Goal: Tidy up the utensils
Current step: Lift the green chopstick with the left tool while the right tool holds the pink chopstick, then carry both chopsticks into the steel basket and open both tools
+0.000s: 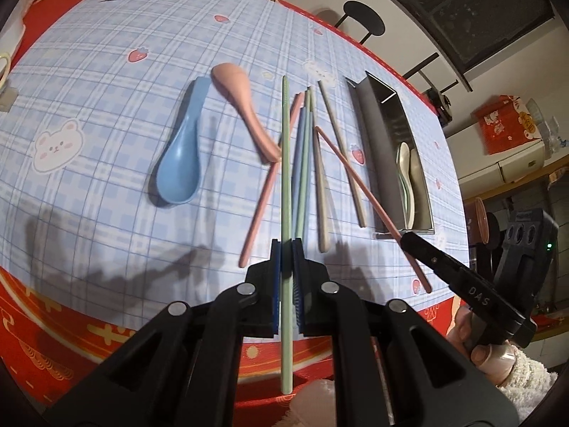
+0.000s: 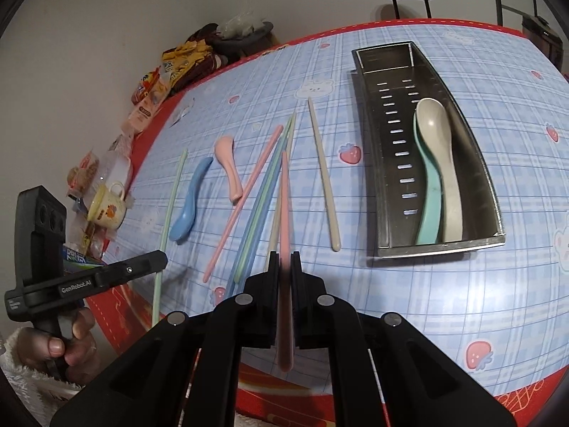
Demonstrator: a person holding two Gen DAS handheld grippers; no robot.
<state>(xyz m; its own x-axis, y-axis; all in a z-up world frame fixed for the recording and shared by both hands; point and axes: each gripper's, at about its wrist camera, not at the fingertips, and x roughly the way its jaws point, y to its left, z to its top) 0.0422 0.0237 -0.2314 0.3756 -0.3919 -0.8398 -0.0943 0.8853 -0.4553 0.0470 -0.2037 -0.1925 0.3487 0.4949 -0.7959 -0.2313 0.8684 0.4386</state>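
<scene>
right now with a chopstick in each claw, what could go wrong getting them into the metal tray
1. The left claw grips the green chopstick well back from its tip, so the long free end could swing and knock the pink spoon or the loose chopsticks beside it.
2. The right claw holds the pink chopstick the same way; it may pivot in the grip.
3. The metal tray already holds two spoons, so a chopstick could land across them.

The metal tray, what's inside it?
Inside the metal tray lie two spoons, a beige spoon resting on a teal spoon. The beige one covers part of the teal one; the slotted floor beneath them is hidden.
</scene>
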